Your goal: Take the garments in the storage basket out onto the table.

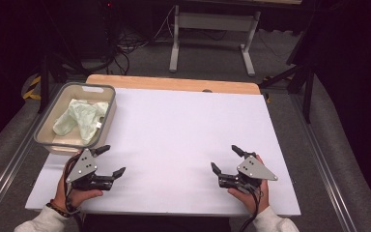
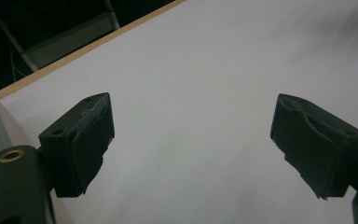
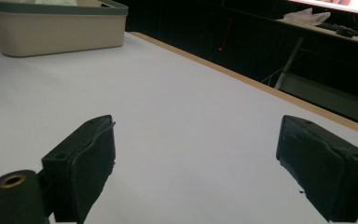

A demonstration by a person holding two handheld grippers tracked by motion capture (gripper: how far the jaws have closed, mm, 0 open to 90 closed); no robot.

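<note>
A person holds my left gripper (image 1: 112, 160) low over the white table top (image 1: 183, 130) near its front left, just in front of a beige bin (image 1: 107, 126). Its jaws stand wide apart with nothing between them; the left gripper view has the same gripper (image 2: 191, 149) over bare white surface. My right gripper (image 1: 226, 158) rests near the front right of the table, open and empty, pointing toward the far left. Seen from its own camera, my right gripper (image 3: 196, 163) faces the bin (image 3: 51, 37) across the white top. A pale green cloth (image 1: 79, 118) lies crumpled inside the bin.
The wooden edge of the table (image 1: 174, 83) runs along the far side. Beyond it stands a white desk frame (image 1: 212, 29) on a grey floor, with cables (image 1: 125, 48) at the back left. Metal rails (image 1: 328, 183) flank the table on both sides.
</note>
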